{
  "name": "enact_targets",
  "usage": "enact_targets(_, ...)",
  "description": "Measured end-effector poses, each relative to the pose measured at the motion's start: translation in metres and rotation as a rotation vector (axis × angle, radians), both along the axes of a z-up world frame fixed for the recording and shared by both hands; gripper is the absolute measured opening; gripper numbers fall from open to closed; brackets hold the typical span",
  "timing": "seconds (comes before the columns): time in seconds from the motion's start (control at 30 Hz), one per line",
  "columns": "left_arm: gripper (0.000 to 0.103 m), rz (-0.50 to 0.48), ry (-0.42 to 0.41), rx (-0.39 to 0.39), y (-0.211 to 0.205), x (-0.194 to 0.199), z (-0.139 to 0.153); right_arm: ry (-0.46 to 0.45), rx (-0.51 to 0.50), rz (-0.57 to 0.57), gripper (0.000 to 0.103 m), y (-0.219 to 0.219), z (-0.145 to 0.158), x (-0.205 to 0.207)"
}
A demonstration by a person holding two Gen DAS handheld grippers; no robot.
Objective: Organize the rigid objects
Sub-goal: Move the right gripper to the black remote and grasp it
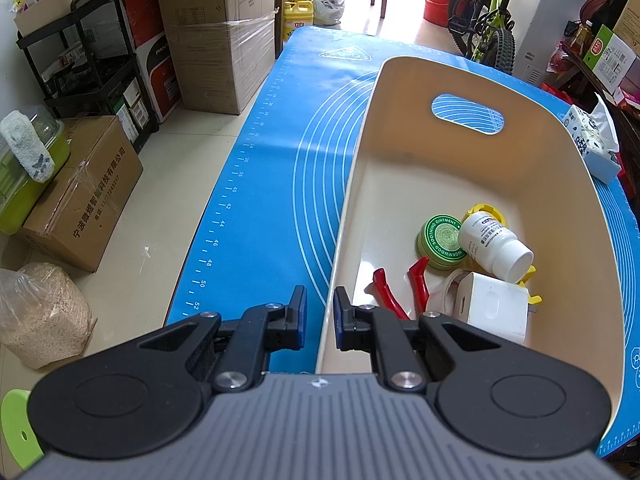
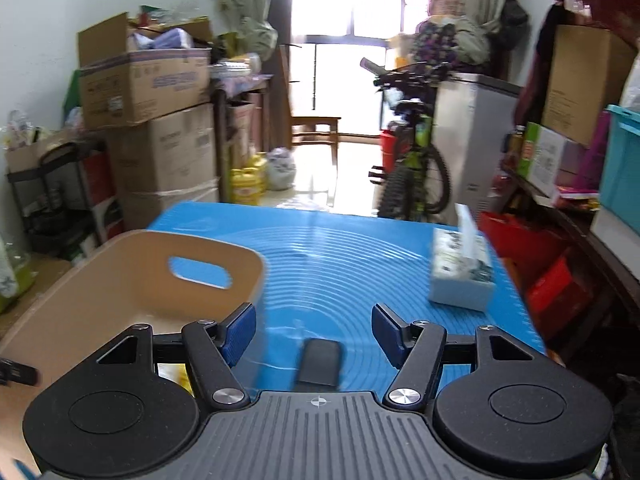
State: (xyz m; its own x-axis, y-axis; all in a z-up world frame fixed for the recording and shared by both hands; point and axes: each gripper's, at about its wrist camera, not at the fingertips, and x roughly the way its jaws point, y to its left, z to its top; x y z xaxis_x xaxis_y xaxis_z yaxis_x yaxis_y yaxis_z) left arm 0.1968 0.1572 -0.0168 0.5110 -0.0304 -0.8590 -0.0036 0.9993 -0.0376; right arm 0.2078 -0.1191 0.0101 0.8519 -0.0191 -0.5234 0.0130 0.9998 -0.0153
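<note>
A cream bin point(image 1: 360, 168) with a handle slot stands on the blue mat point(image 1: 272, 168). It holds a green ointment tin point(image 1: 442, 240), a white pill bottle point(image 1: 494, 248), red-handled pliers point(image 1: 400, 292), a white charger point(image 1: 498, 310) and yellow pieces. My left gripper point(image 1: 320, 320) straddles the bin's near left wall, jaws narrow, pads close on either side of the wall. My right gripper point(image 2: 314, 330) is open above the mat to the right of the bin point(image 2: 132, 276), with a black object point(image 2: 318, 364) lying on the mat below its jaws.
A tissue box point(image 2: 460, 276) sits on the mat's right side, also in the left wrist view point(image 1: 592, 144). Cardboard boxes point(image 1: 216, 40), a black shelf point(image 1: 88, 60), a rice bag point(image 1: 40, 312) and a bicycle point(image 1: 488, 20) surround the table.
</note>
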Motion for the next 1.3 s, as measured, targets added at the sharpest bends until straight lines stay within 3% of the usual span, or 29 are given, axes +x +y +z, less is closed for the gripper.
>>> enact_targets(0.2,0.016,0.000,0.000,0.002,0.000,0.000,0.000,0.057,0.028,-0.062,0.071,-0.019,-0.038,0.005)
enact_targets(0.63,0.016,-0.001,0.001,0.003,0.000,0.000,0.000,0.060,0.011,-0.004,0.071,-0.002,-0.101,0.018)
enact_targets(1.0,0.016,-0.001,0.003,0.010,0.001,0.000,0.000,0.095,0.021,-0.021,0.070,-0.002,-0.125,0.029)
enact_targets(1.3,0.016,-0.001,0.003,0.012,0.001,0.000,-0.001,0.135,0.044,0.032,0.070,-0.006,-0.135,0.039)
